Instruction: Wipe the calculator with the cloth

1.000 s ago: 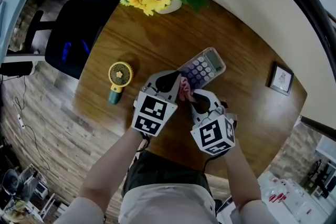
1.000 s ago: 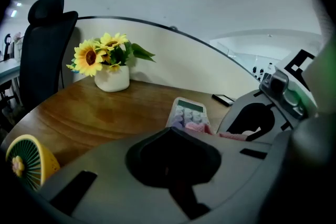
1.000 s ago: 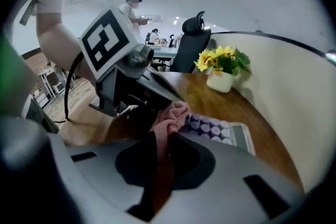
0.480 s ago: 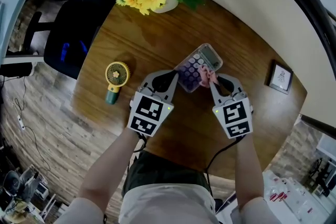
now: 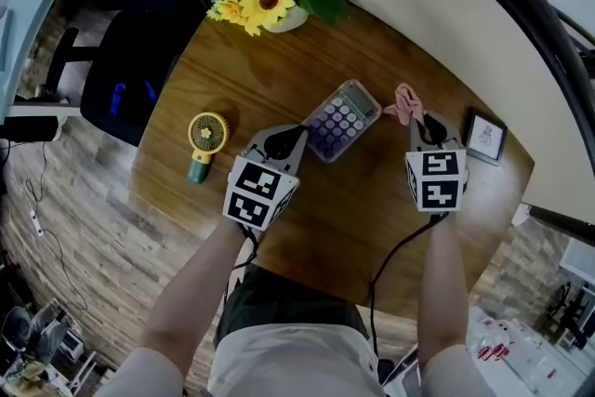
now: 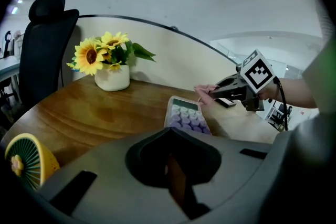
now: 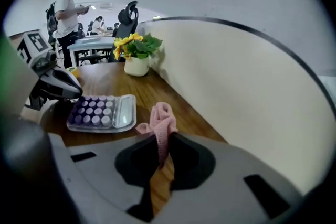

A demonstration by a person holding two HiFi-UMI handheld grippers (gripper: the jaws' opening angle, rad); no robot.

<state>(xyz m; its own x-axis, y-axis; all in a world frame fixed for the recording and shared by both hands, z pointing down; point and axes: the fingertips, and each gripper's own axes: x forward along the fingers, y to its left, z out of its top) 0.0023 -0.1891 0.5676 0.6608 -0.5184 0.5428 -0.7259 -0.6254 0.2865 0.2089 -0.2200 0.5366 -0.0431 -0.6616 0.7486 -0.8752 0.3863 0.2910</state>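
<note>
No text reads clearly; the calculator (image 5: 341,119) keys look too small.

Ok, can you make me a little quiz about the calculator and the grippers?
1. True or false: the cloth lies spread flat over the calculator.
2. Which of these stands on the table? A) a mug B) a yellow fan C) a lamp
3. Fill in: the cloth is pinched in the ___ gripper.
Key: 1 false, it is bunched in closed jaws beside the calculator; 2 B; 3 right gripper.
</note>
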